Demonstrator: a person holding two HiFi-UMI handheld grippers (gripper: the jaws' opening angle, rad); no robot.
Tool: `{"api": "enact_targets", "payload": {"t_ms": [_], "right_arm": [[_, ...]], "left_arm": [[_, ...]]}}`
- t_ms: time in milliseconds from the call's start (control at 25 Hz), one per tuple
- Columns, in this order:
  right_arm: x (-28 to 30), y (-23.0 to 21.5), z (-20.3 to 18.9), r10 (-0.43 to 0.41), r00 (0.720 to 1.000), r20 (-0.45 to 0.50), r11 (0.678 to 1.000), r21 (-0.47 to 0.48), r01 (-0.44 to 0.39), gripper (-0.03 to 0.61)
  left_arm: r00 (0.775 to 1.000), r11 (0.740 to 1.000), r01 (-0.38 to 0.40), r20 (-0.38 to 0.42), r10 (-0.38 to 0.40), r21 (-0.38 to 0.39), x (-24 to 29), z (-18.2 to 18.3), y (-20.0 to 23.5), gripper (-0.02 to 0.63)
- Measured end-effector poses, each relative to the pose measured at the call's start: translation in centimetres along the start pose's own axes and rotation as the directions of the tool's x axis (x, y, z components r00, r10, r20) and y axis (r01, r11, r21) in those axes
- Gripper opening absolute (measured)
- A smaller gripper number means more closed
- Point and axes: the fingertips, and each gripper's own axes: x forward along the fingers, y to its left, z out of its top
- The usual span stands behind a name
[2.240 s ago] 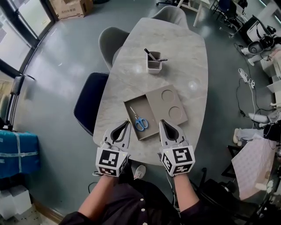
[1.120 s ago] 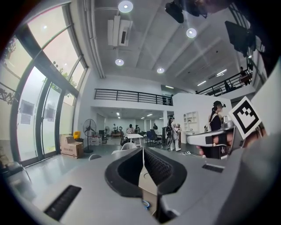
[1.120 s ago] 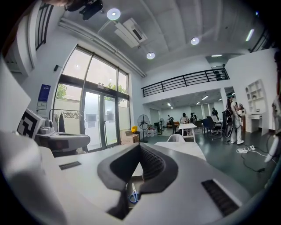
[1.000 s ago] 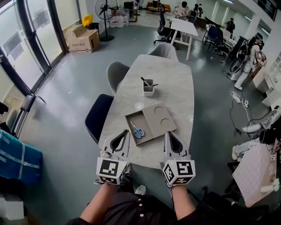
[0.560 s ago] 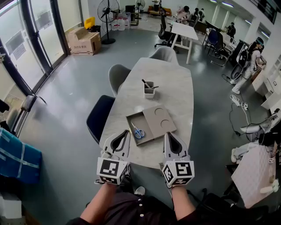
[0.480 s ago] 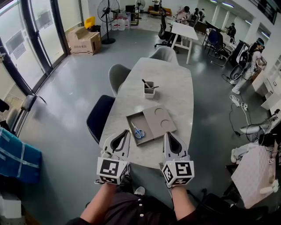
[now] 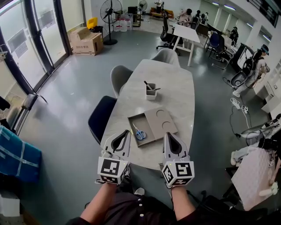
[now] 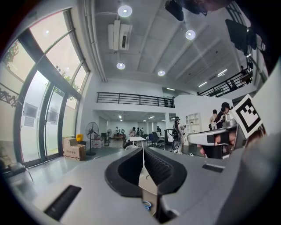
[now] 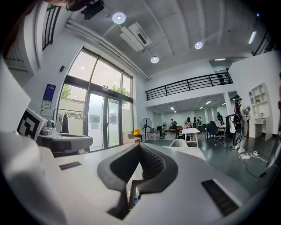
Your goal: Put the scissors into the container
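Observation:
Blue-handled scissors [image 7: 139,132] lie in the open left recess of a tan tray [image 7: 163,118] on the marble table [image 7: 175,83]. A small pale square container [image 7: 151,92] with pens in it stands farther back on the table. My left gripper [image 7: 128,131] hovers by the tray's near left corner, shut with nothing in it. My right gripper [image 7: 165,133] hovers at the tray's near right edge, also shut and empty. In the left gripper view, the left gripper [image 8: 142,150] shows its jaws meeting, with the blue scissors handle [image 8: 147,205] glimpsed below. The right gripper [image 9: 140,145] also shows closed jaws.
Two grey chairs [image 7: 119,75] and a dark blue chair [image 7: 100,118] stand along the table's left side. Beyond are cardboard boxes [image 7: 86,40], a fan [image 7: 108,11], another white table [image 7: 187,33] and people at the far end.
The head view has lifted and pulled back, so the table looks smaller and more of the room shows. Both grippers keep their place in front, still shut. The scissors have not moved.

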Motion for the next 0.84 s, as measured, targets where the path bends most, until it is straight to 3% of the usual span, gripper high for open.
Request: {"api": "enact_targets", "payload": {"t_ms": [840], "right_arm": [[0.98, 0.18, 0.46, -0.008, 1.0, 0.014, 1.0, 0.0, 0.008, -0.005]], "left_arm": [[1.0, 1.0, 0.003, 0.003, -0.003, 0.002, 0.53, 0.27, 1.0, 0.02]]}}
